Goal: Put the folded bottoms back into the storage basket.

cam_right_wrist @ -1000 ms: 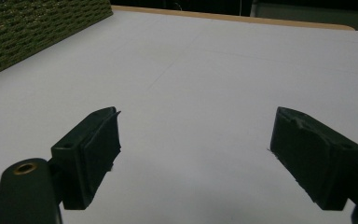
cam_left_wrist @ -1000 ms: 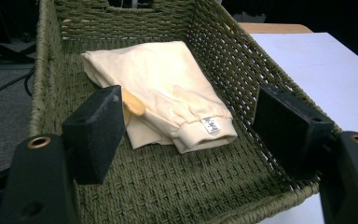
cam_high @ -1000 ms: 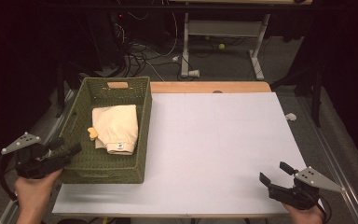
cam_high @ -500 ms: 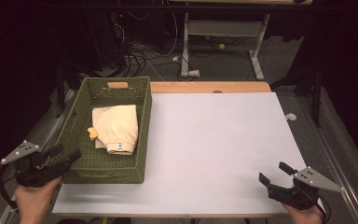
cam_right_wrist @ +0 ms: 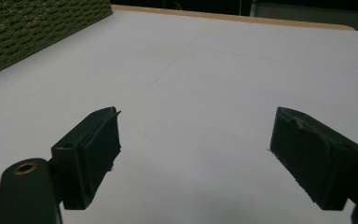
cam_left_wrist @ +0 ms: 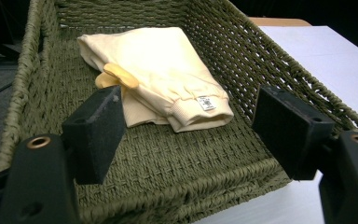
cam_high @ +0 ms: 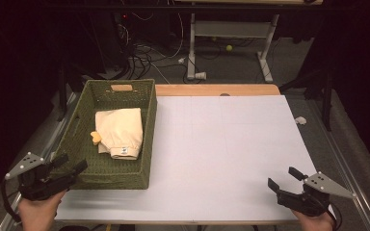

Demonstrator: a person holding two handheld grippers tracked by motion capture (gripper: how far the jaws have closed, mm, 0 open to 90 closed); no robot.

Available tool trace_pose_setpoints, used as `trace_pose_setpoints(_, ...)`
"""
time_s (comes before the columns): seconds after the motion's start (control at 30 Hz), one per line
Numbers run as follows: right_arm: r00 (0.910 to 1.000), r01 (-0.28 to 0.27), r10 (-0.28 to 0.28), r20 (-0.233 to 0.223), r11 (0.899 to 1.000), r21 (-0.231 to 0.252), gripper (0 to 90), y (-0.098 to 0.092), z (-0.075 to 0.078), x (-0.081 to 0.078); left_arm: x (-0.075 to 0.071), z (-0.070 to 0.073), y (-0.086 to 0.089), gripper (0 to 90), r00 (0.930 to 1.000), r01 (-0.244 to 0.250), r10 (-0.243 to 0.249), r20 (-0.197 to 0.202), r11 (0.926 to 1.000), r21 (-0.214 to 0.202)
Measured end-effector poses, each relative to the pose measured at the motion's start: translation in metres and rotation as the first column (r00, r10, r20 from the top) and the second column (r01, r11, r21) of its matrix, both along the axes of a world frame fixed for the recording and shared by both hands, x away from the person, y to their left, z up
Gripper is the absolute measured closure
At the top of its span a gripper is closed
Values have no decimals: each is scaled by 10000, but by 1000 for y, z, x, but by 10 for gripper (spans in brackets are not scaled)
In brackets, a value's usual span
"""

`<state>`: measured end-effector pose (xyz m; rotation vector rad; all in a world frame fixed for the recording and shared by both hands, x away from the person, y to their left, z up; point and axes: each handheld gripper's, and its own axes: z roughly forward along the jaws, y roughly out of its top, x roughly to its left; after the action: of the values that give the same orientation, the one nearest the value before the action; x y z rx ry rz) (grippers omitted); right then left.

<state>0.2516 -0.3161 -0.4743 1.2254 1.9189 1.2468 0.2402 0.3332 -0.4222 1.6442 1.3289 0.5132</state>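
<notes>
Inside the basket (cam_left_wrist: 37, 88), folded cloth (cam_left_wrist: 163, 74) lies beyond the left gripper (cam_left_wrist: 191, 135), jaws apart.

Looks like a lab or robotics data-collection room, not a home. Evidence: white table top (cam_high: 231, 154) with a faint pencilled grid, wooden edge strip (cam_high: 217, 90) at the far side, dark unlit surroundings. Upper centre of the high view: a loose tangle of cables (cam_high: 147, 55) on grey carpet, plus the white metal legs of another bench (cam_high: 231, 43) (adjustable-desk style frame). A small yellow-green ball (cam_high: 229, 47) lies under that bench. Lower corners: a person holds instrumented grippers, each with a grey plate, left gripper (cam_high: 70, 166) and right gripper (cam_high: 283, 177). Staged test setup.
</notes>
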Motion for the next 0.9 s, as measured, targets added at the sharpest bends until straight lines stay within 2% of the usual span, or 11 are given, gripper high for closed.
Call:
trace_pose_setpoints(0.4, 10000, -16, 16, 26, 10000, -23, 166, 0, 0, 0, -7, -8, -4, 237, 9998, -132, 133, 172, 9999, -31)
trace_pose_setpoints(0.9, 10000, -11, 11, 47, 10000, -31, 166, 0, 0, 0, -14, -16, -13, 237, 9997, -81, 75, 219, 9996, 279)
